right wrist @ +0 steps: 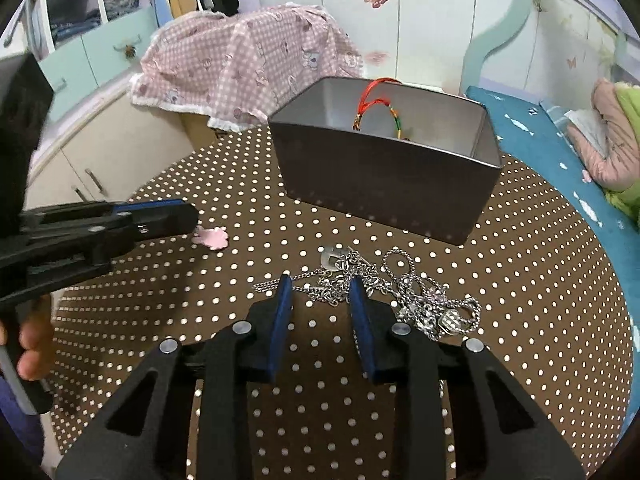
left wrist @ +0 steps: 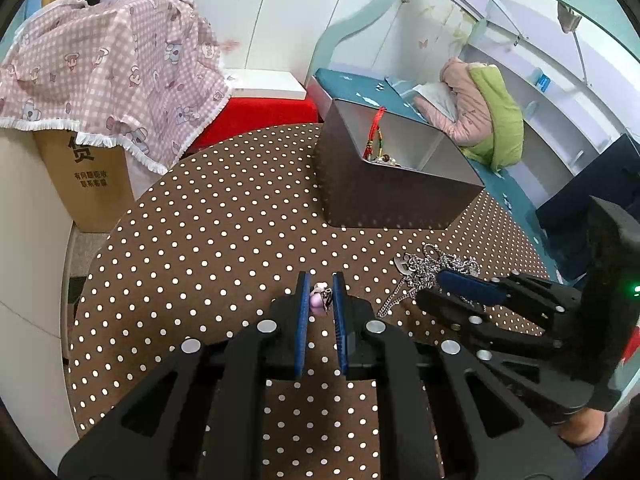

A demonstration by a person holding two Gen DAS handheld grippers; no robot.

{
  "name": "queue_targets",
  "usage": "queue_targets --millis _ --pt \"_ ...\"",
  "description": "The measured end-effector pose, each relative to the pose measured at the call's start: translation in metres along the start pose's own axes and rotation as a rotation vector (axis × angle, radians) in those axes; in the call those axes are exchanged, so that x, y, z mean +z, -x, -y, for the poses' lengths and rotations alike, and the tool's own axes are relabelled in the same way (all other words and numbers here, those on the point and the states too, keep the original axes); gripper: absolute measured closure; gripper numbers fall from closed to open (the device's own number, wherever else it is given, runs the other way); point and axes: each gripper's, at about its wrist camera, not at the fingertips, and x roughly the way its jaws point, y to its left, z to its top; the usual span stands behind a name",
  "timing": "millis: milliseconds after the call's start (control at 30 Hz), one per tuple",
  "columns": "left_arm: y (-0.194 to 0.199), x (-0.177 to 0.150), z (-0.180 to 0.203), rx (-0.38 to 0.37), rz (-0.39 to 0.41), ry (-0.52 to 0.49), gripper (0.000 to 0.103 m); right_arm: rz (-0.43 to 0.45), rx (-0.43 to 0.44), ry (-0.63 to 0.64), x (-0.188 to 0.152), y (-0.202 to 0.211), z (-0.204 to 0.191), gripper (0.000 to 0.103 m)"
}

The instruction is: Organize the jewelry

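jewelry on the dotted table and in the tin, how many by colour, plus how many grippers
Silver chain pile on the dotted tablecloth: 1 tangled heap; single chains cannot be told apart.
Pink charm piece between the left gripper pads: 1
Red and green cord piece in the metal tin: 1
Grippers, counting the right gripper: 2
Total: 3 jewelry lots, 2 grippers.

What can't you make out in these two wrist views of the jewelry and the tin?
- Tin box bottom: both views, its front wall hides most contents below the red cord.
- Pink piece in the left gripper: too small to identify.
- Silver chains: tangled; count unclear.
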Motion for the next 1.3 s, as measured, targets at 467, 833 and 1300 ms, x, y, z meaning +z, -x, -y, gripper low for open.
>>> queue_targets --millis 467,833,1300 --pt "-0.005 0.004 0.004 -0.036 -0.005 -0.017 0.091 0.02 -0.116 0.053 -0.001 -0.008 -0.003 0.102" --pt "0.022 0.033 0.036 -0.1 0.051 -0.06 0.091 0.168 0.029 -0.072 0.02 0.067 0.019 0.102" --pt "0.06 0.081 0.07 -0.16 0.103 -0.118 0.091 0.331 0.028 -0.018 0.069 0.15 0.021 0.102"
